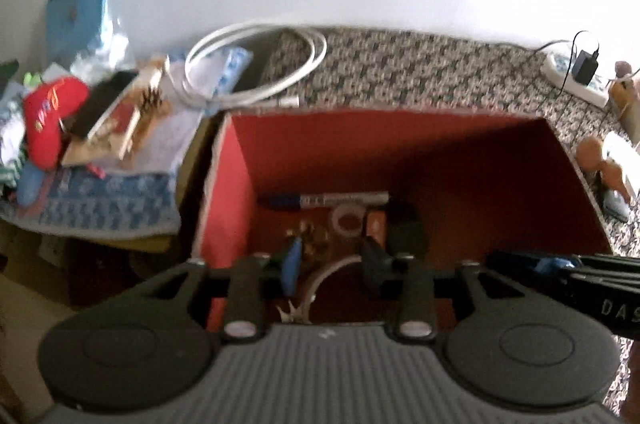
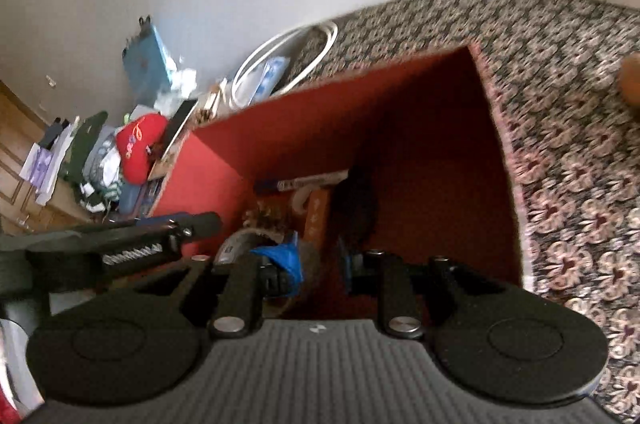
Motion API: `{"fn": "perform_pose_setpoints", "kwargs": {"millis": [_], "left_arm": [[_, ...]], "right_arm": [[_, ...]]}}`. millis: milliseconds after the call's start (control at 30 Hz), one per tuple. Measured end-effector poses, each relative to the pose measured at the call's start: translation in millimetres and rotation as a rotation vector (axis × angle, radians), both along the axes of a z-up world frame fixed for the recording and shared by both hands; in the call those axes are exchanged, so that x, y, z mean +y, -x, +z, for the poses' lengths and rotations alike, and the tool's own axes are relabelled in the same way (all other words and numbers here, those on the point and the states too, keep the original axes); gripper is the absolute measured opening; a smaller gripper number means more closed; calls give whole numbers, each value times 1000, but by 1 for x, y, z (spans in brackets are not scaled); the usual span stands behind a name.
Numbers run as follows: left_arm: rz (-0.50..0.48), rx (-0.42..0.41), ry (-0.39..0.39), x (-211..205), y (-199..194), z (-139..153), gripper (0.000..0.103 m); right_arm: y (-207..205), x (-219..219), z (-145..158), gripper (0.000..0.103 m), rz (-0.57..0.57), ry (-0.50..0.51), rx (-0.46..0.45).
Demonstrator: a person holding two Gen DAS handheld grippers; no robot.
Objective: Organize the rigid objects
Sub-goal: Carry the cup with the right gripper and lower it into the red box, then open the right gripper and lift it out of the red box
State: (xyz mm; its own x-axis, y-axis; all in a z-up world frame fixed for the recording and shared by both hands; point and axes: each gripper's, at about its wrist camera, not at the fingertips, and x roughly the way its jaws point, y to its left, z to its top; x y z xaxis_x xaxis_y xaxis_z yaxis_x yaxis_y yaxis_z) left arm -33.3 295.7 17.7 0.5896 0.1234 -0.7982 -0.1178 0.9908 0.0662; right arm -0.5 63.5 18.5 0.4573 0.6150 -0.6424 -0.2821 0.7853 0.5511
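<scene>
Box [image 1: 236,159], red-lined, patterned outside; marker [image 1: 320,200] inside

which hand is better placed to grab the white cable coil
Left, likely: the white cable coil lies off the back left corner of the red box, nearer the left tool; the right tool is farther right.

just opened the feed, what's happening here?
A person is sorting small items into a red-lined box on a patterned cloth, a handheld gripper in each hand. Both the left gripper and right gripper hover over the box with jaws apart, nothing clearly gripped. Already inside: a marker, a tape roll and a dark object.
</scene>
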Motion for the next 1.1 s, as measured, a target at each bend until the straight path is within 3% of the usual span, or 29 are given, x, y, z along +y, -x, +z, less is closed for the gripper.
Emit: {"fn": "perform_pose_setpoints", "kwargs": {"millis": [200, 433, 867, 1100], "left_arm": [[-44, -35, -19, -17, 2, 16, 54], [-96, -39, -39, -41, 1, 14, 57], [-168, -30, -105, -84, -5, 4, 57], [-125, -13, -133, -97, -5, 3, 58]], "right_arm": [[7, -16, 14, 5, -72, 44, -58], [20, -30, 20, 5, -127, 84, -106], [34, -56, 17, 5, -212, 131, -114], [32, -68, 13, 6, -167, 117, -88]]}}
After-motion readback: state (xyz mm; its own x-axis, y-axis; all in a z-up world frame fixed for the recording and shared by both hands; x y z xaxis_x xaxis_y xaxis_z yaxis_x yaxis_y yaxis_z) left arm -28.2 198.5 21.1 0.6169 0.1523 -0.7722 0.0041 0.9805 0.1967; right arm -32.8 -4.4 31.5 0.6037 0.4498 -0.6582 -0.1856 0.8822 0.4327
